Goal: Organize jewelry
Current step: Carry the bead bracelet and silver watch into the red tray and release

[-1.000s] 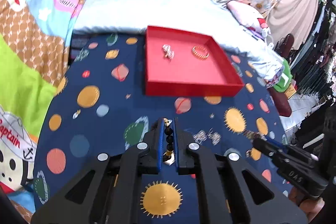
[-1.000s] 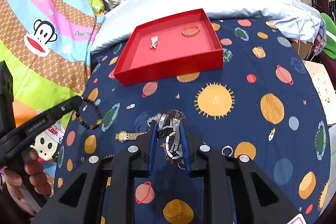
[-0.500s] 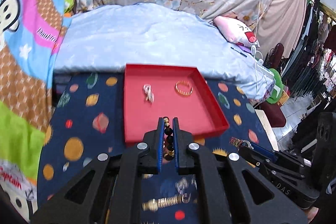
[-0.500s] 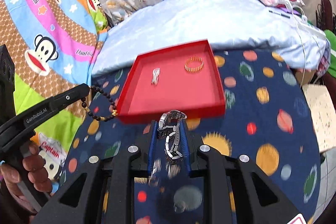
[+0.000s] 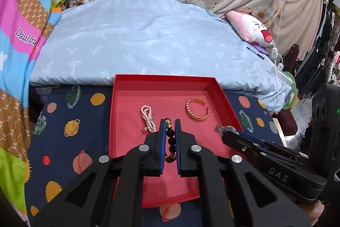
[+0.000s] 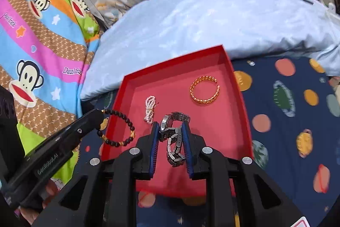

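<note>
A red tray (image 5: 161,80) (image 6: 242,103) lies on the planet-print cloth and holds a pearl bracelet (image 5: 147,118) (image 6: 149,109) and a gold bangle (image 5: 196,111) (image 6: 204,89). My left gripper (image 5: 169,123) is shut on a black bead bracelet (image 5: 171,143) above the tray's near half; the bracelet hangs as a loop in the right wrist view (image 6: 119,131). My right gripper (image 6: 170,126) is shut on a silver metal watch (image 6: 173,137) above the tray; its tip with the watch shows in the left wrist view (image 5: 225,129).
The dark blue planet-print cloth (image 5: 63,133) (image 6: 297,112) surrounds the tray. A light blue quilt (image 5: 138,39) rises right behind the tray. A colourful monkey-print blanket (image 6: 31,52) lies at the left, and a pink plush (image 5: 250,29) at the back right.
Both grippers have moved forward from the cloth to above the red tray, carrying the bead bracelet and the watch. The loose jewelry on the cloth has dropped out of view.
</note>
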